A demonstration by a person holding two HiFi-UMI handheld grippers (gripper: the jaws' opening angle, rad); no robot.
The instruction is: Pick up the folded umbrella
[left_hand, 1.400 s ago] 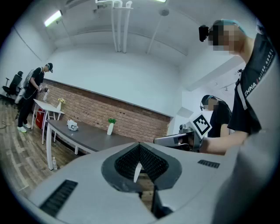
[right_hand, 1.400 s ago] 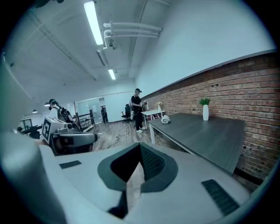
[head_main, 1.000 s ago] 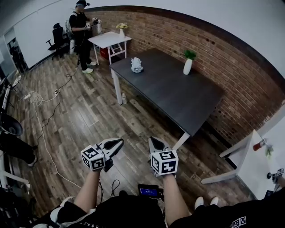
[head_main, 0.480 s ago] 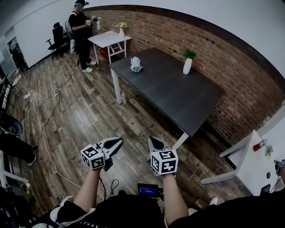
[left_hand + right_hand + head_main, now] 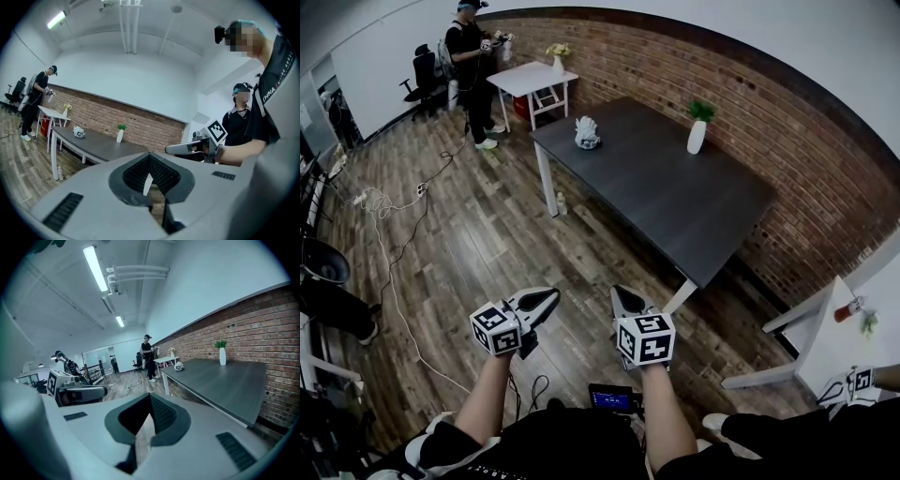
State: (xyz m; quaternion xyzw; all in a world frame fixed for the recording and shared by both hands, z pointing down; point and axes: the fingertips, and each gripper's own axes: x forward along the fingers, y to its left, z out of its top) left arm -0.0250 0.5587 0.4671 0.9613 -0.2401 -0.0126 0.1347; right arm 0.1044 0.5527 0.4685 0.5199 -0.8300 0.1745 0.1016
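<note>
The left tongs (image 5: 549,299) and the right tongs (image 5: 620,296) are held side by side above the wooden floor (image 5: 469,244), a bare forearm behind each. Both point forward toward a long dark surface (image 5: 675,197). In the left gripper view the left tongs (image 5: 149,159) are closed, the jaws meeting with only a thin sliver between the ribbed pads and nothing held. In the right gripper view the right tongs (image 5: 150,401) are closed in the same way and also empty. Each gripper view catches the other pair just beside it: the right tongs (image 5: 176,149) to the right of the left pair, and the left tongs (image 5: 89,393) to the left of the right pair.

The folded umbrella cannot be made out in any view.

On the dark surface, well ahead of both tongs, stand a white vase with a green plant (image 5: 697,136) toward the brick wall (image 5: 787,159) and a small white ornament (image 5: 588,134) at the far left end. Beyond that end is a small white table (image 5: 530,80), with a person in dark clothes (image 5: 473,66) standing next to it. Cables (image 5: 394,234) trail over the floor to the left of the left tongs. A small lit screen (image 5: 612,401) sits below and between the two tongs. Far to the right of the right tongs is a white table (image 5: 853,347).
</note>
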